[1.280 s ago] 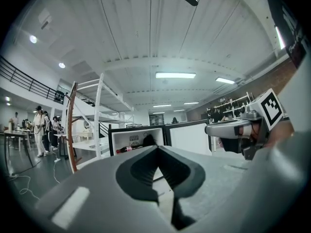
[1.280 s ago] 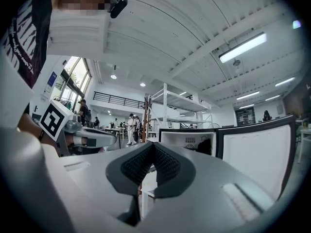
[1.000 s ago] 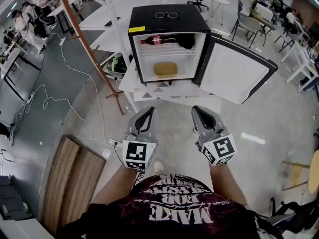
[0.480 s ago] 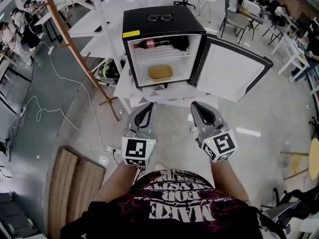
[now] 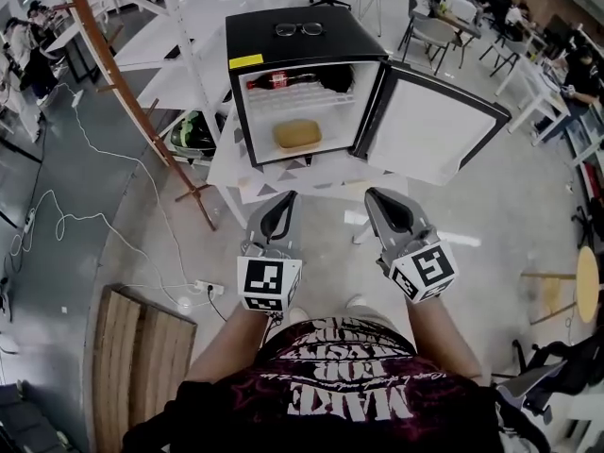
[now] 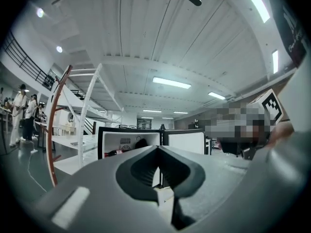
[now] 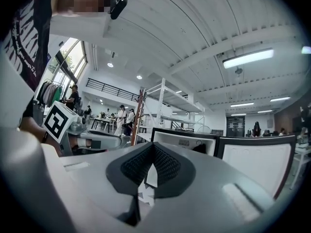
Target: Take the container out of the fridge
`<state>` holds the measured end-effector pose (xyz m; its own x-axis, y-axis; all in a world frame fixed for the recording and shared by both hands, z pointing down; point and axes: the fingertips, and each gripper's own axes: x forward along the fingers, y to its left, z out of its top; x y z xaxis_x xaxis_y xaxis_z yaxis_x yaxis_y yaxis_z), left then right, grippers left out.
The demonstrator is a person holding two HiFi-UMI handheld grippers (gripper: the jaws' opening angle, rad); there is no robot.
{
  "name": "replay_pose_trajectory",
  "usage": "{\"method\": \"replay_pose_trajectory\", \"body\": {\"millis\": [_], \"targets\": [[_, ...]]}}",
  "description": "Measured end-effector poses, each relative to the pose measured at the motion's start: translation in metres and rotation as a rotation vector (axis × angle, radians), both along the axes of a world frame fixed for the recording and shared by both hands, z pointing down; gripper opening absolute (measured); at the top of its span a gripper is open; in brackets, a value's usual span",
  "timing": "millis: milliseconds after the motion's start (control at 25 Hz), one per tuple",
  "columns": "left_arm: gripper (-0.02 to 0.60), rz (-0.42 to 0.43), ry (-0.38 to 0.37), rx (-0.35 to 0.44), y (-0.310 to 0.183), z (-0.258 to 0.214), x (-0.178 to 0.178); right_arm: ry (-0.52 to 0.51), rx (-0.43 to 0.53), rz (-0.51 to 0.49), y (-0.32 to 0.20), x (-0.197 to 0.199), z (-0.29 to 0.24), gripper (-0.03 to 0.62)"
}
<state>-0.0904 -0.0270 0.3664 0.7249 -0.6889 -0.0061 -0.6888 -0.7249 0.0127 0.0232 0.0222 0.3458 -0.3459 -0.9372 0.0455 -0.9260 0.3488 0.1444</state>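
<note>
Head view, steeply down: a small black fridge (image 5: 302, 43) stands on a low white desk (image 5: 234, 170), its door (image 5: 429, 128) swung wide to the right. The container (image 5: 297, 133), tan and rounded, sits alone on the lower shelf, below a cola bottle (image 5: 272, 80) lying on the upper rack. A pair of glasses (image 5: 299, 28) rests on the fridge top. The left gripper (image 5: 286, 197) and right gripper (image 5: 374, 194) are held level side by side, short of the desk and well apart from the container, each with its jaws pressed together on nothing.

The container looks light and stiff, probably smooth-sided, so a grip across its short sides near the rim seems safest. Around the desk lie a polished grey floor, white shelving, a leaning wooden frame (image 5: 123, 83) and trailing cables.
</note>
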Motion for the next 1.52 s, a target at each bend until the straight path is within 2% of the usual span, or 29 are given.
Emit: {"method": "replay_pose_trajectory", "body": {"millis": [240, 400, 560, 720, 1040, 1280, 1520], "targets": [[0.0, 0.004, 0.01, -0.029, -0.005, 0.01, -0.005, 0.013, -0.019, -0.006, -0.008, -0.003, 0.004, 0.021], [0.002, -0.024, -0.001, -0.05, -0.014, 0.017, -0.009, 0.01, -0.028, -0.023, -0.016, -0.005, 0.008, 0.021], [0.0, -0.053, 0.005, -0.034, -0.015, 0.01, -0.013, -0.003, -0.029, -0.035, -0.022, 0.001, 0.009, 0.021], [0.0, -0.091, 0.015, -0.062, -0.023, 0.014, -0.019, -0.034, -0.033, -0.034, -0.03, 0.01, 0.014, 0.021], [0.0, -0.139, -0.073, 0.053, -0.028, 0.0, -0.022, -0.051, -0.04, -0.078, -0.045, 0.012, 0.02, 0.021], [0.0, -0.154, -0.068, -0.016, -0.036, 0.012, -0.016, -0.045, -0.052, -0.098, -0.052, 0.017, 0.023, 0.021], [0.0, -0.125, -0.079, -0.002, -0.041, 0.018, 0.003, -0.037, -0.076, -0.095, -0.057, 0.028, 0.031, 0.021]]}}
